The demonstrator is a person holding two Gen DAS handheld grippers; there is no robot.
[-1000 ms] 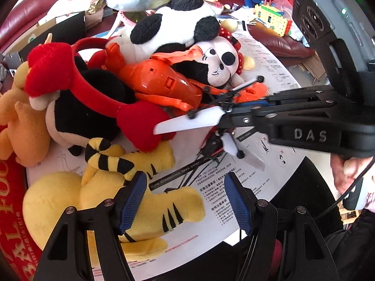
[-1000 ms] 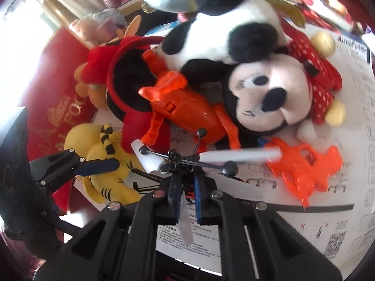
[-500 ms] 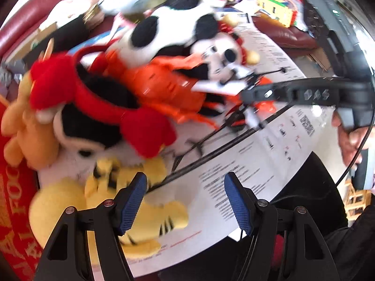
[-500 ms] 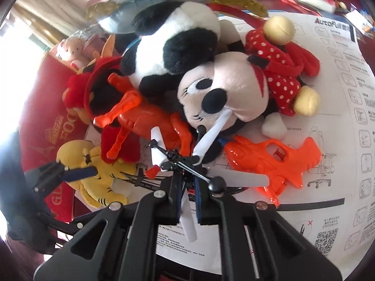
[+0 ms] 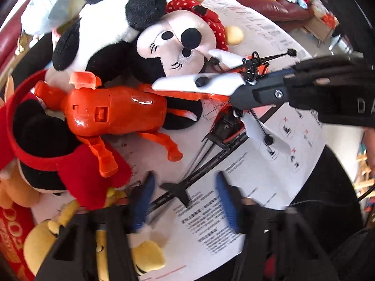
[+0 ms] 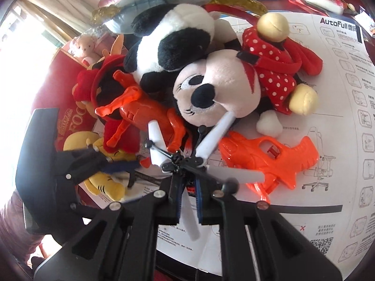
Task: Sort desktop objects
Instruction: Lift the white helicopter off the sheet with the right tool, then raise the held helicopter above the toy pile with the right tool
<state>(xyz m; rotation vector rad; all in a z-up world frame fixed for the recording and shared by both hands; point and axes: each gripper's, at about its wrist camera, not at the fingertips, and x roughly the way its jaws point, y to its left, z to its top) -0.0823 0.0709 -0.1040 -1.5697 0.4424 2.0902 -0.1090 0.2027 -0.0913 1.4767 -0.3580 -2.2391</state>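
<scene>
My right gripper [image 6: 187, 193] is shut on a toy helicopter [image 6: 180, 161] with white rotor blades and holds it above the paper sheet; it also shows in the left wrist view [image 5: 230, 126], hanging from the right gripper [image 5: 248, 91]. My left gripper [image 5: 185, 201] is open, its blue pads either side of the helicopter's black tail [image 5: 178, 190]. A Minnie plush [image 6: 222, 91], a panda plush [image 6: 173, 39], an orange plastic robot toy [image 5: 112, 110] and an orange toy gun [image 6: 274, 161] lie in a pile beyond.
A yellow tiger plush [image 5: 140, 255] and a black-and-red Mickey plush [image 5: 44, 145] lie at the left. A large white instruction sheet [image 6: 346, 140] covers the table. A red box [image 6: 70, 121] sits at the far left. Clutter and a maroon sofa [image 5: 281, 7] lie behind.
The right gripper has lifted the helicopter and carried it toward the plush pile. The left gripper has moved forward, and its open pads now flank the helicopter's tail.
</scene>
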